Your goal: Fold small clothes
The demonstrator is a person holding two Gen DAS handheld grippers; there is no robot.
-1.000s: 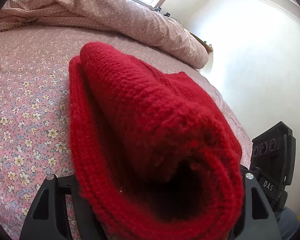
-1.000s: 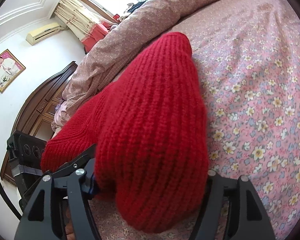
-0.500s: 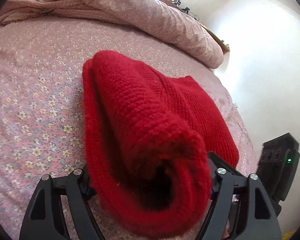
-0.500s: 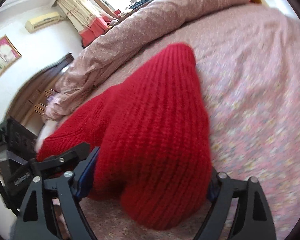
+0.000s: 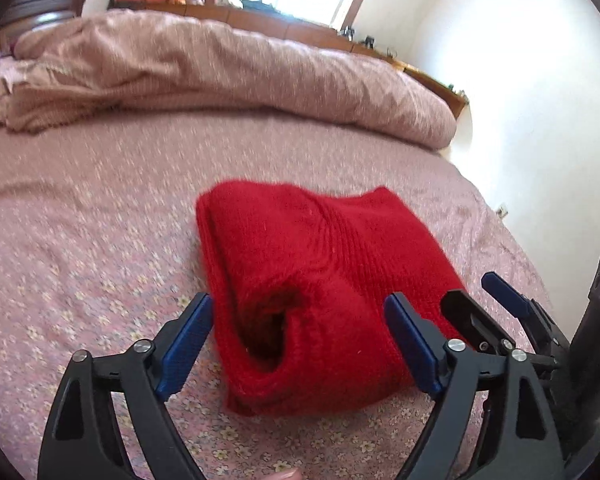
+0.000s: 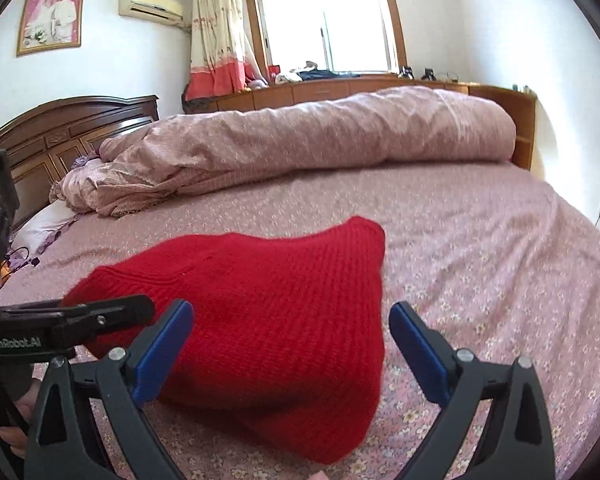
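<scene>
On the floral bedsheet (image 5: 80, 240), folded red knit sweater (image 5: 308, 260), left gripper (image 5: 300, 320) and right gripper (image 6: 290, 324) opening, holding nothing.

A bright red knitted garment (image 5: 312, 276) lies folded into a thick, compact bundle on a pink floral bedsheet (image 5: 80, 248). Its ribbed knit shows on top. The near end is a rounded fold with a dark hollow opening; the far end narrows to a soft corner (image 6: 364, 228).
</scene>
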